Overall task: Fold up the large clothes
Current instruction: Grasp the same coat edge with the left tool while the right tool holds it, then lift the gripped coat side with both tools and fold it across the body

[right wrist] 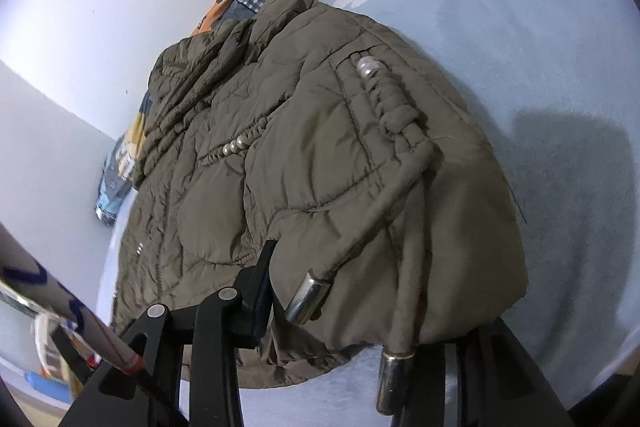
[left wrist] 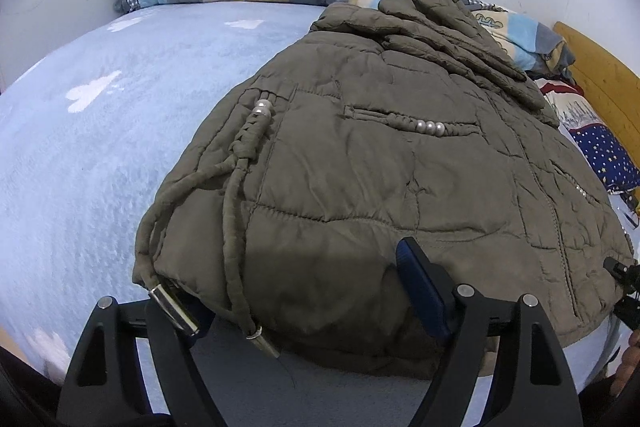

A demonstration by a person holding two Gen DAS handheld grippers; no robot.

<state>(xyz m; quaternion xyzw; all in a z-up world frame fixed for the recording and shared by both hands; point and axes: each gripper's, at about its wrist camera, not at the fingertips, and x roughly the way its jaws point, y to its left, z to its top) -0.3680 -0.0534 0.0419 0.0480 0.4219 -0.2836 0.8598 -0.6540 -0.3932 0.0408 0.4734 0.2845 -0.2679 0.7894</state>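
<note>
Nearest you, the jacket's hem lies between the spread jaws of the left hand-held gripper; the right hand-held gripper pinches the same hem at its corner. The olive quilted jacket lies on the blue bed, partly folded. Expect it soft, puffy, light and slick. Grip the hem, not the metal-tipped drawcords dangling off it.
</note>
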